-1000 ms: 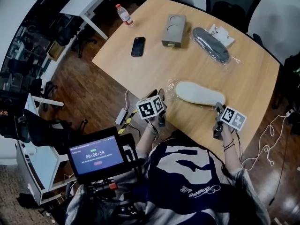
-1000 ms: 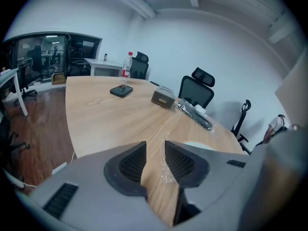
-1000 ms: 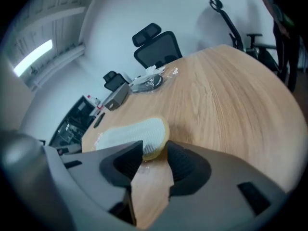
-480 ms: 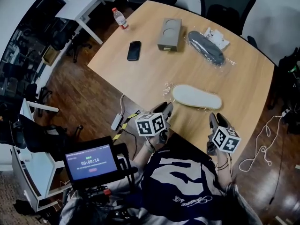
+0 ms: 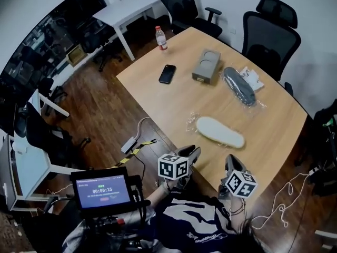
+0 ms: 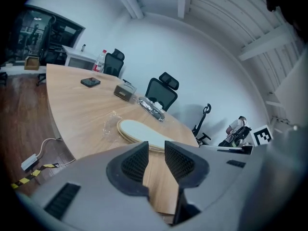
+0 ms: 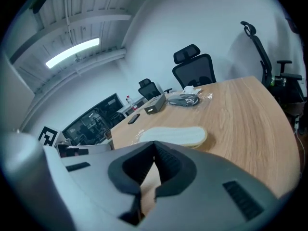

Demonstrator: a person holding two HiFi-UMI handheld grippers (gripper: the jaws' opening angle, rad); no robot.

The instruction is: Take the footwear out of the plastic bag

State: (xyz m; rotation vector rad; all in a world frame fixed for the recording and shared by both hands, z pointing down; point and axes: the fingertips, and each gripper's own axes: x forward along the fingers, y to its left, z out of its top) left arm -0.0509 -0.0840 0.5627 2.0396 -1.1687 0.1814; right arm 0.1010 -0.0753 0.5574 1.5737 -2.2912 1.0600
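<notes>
The insole (image 5: 220,132), seemingly bagged, is laid crosswise ahead of the empty, slightly parted left gripper (image 5: 192,153) and pressed-together right gripper (image 5: 231,161).

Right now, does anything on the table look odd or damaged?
Nothing stands out. The pale insole lies flat near the table edge, crumpled clear plastic at one end; the dark insole lies flat farther back.

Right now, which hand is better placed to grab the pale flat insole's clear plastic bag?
Left, probably. The left hand-held gripper has its jaws apart and empty, on the side of the clear plastic bag's crinkled end; the right hand-held gripper is shut.
</notes>
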